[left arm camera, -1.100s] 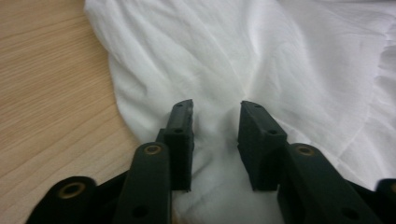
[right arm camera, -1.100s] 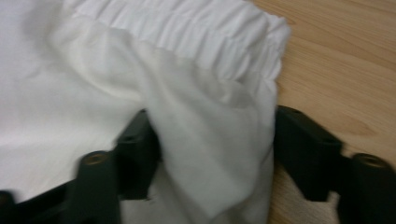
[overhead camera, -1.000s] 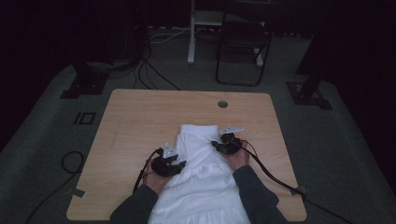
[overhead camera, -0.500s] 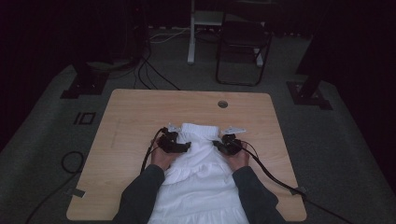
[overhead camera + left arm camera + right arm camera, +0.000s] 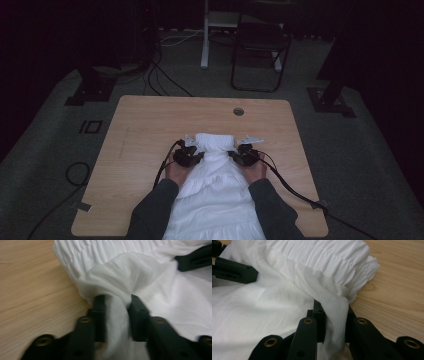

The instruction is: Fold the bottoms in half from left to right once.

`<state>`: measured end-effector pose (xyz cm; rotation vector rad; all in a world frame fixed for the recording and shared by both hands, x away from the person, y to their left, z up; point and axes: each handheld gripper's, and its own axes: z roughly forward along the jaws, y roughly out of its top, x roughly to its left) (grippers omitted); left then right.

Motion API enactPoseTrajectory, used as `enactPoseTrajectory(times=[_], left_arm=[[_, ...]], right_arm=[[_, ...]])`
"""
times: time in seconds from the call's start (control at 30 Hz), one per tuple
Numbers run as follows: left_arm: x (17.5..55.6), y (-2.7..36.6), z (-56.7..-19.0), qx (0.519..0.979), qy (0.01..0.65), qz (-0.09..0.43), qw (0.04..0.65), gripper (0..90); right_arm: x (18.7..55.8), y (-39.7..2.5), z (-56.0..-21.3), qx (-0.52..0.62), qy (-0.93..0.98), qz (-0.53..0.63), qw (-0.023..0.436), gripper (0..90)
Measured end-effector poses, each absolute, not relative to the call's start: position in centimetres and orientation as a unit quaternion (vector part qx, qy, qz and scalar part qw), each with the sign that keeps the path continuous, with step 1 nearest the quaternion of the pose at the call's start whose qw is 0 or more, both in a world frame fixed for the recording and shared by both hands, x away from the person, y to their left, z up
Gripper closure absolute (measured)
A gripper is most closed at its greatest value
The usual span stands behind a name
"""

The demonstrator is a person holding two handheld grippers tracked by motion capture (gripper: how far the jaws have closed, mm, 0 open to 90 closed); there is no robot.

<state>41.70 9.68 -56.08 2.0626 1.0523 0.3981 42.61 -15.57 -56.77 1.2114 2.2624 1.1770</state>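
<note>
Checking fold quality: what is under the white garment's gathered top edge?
The white garment lies on the wooden table, its gathered edge doubled over its own cloth. The left gripper and right gripper each pinch a fold. Anything under the cloth is hidden.

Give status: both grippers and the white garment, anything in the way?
Left gripper shut on white garment, right gripper likewise. Garment flat on wooden table, gathered elastic end far from the person. Nothing else on the tabletop.

White garment (image 5: 215,200) runs off the high view's bottom edge
</note>
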Motion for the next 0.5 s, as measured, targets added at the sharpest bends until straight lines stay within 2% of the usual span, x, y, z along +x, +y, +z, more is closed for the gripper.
enactPoseTrajectory(times=[0.13, 0.5], left_arm=[[41.75, 9.87, -56.16, 0.805, 0.420, 0.142, 0.395, 80.9], [41.88, 10.02, -56.18, 0.804, 0.420, 0.134, 0.399, 81.3]], right_arm=[[42.61, -15.57, -56.77, 0.424, 0.791, 0.412, 0.158, 80.5], [42.52, -15.46, -56.75, 0.424, 0.792, 0.409, 0.162, 81.3]])
